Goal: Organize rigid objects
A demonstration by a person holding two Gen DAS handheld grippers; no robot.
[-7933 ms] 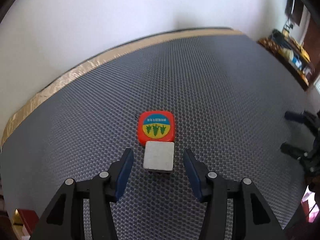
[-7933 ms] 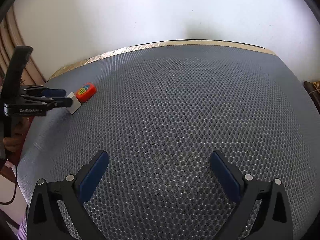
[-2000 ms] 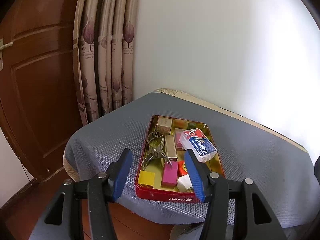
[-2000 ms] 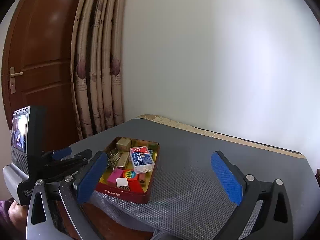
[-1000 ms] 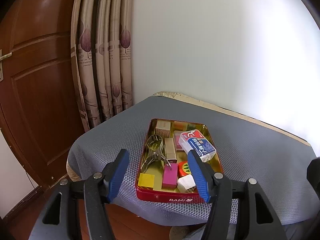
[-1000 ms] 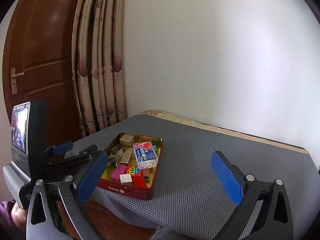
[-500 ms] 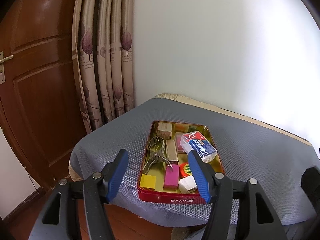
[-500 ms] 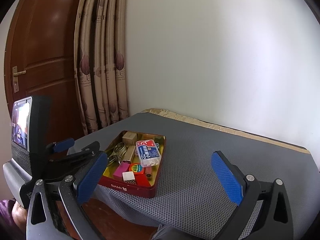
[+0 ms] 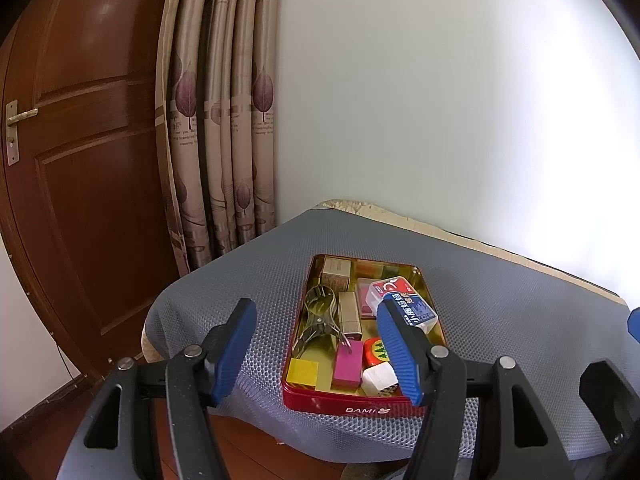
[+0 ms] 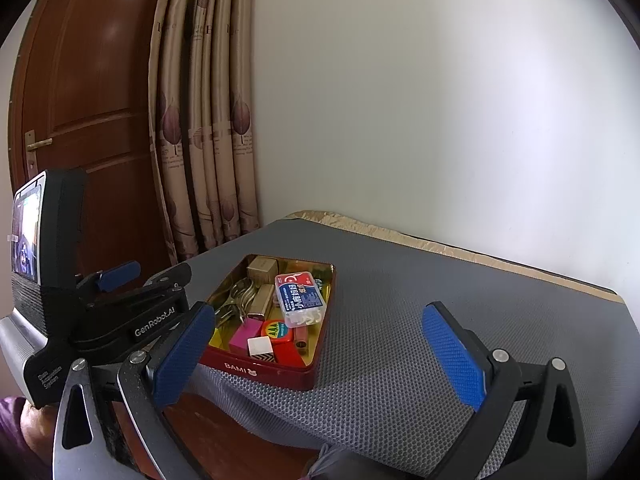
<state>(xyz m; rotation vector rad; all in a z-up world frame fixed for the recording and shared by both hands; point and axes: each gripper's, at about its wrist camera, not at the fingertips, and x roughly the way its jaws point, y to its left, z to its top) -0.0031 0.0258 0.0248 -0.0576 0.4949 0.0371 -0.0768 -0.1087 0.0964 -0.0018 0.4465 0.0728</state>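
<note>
The left gripper (image 9: 320, 350) hides part of the red tin (image 9: 352, 407) ahead, its jaws apart and empty. The right gripper (image 10: 316, 354) gapes empty, the tin near its left finger.

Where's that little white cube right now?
The white cube lies in the red tin, at its near right corner in the left wrist view, beside the pink block and below the round red-and-yellow case.
</note>
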